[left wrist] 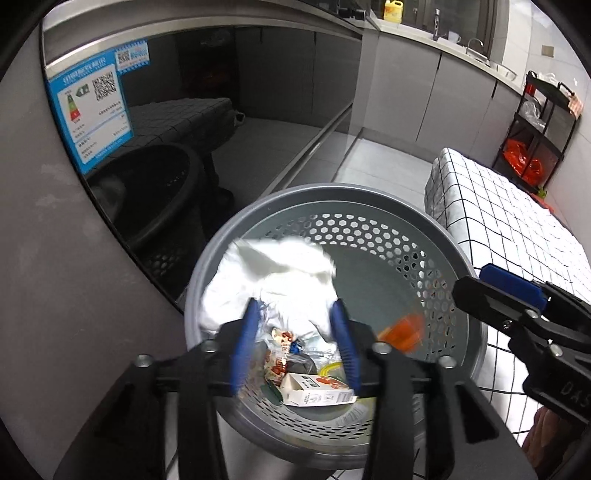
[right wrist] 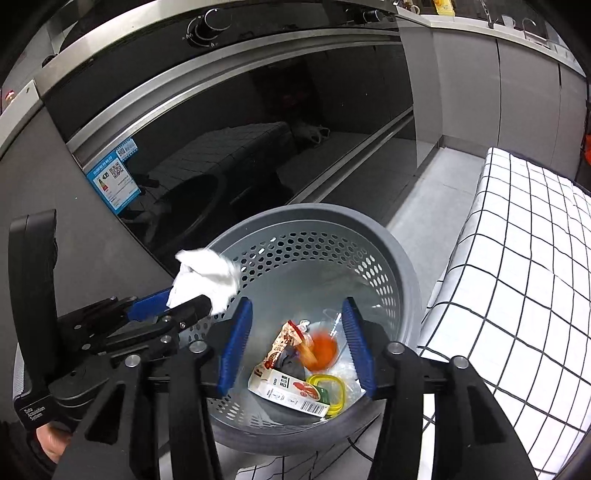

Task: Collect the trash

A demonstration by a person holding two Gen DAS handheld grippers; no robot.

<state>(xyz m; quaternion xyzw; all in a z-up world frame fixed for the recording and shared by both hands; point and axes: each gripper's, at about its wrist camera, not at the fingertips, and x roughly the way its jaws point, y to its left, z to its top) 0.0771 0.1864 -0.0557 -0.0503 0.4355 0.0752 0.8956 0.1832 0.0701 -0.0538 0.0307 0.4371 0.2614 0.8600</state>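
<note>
- While it hangs over the near-left rim of the grey perforated trash basket (right wrist: 400,266), a crumpled white tissue (right wrist: 207,275) sits at the tips of the left gripper (left wrist: 295,332); the left jaws stand apart with the tissue just ahead of them, and whether they pinch it cannot be told.
- From the left wrist view the tissue (left wrist: 273,280) fills the left part of the basket's (left wrist: 465,258) mouth.
- A blurred orange piece (right wrist: 321,349) shows inside the basket, between the blue pads of the right gripper (right wrist: 295,347), whose jaws are wide open and grip nothing.
- At the basket's bottom lie a white carton (right wrist: 288,393) with a barcode, a red-printed snack wrapper (right wrist: 282,343), a yellow ring (right wrist: 328,391) and clear plastic film.
- Just right of the basket stands a desk draped in a white checked cloth (right wrist: 524,280).
- Behind the basket is a dark glass-fronted oven (right wrist: 258,122) carrying a blue energy label (right wrist: 114,184) and a knob (right wrist: 210,22).
- Farther off, grey cabinets run along the wall, a yellow bottle (left wrist: 395,9) stands on the counter, and a black shelf rack (left wrist: 535,133) holds orange bags.
</note>
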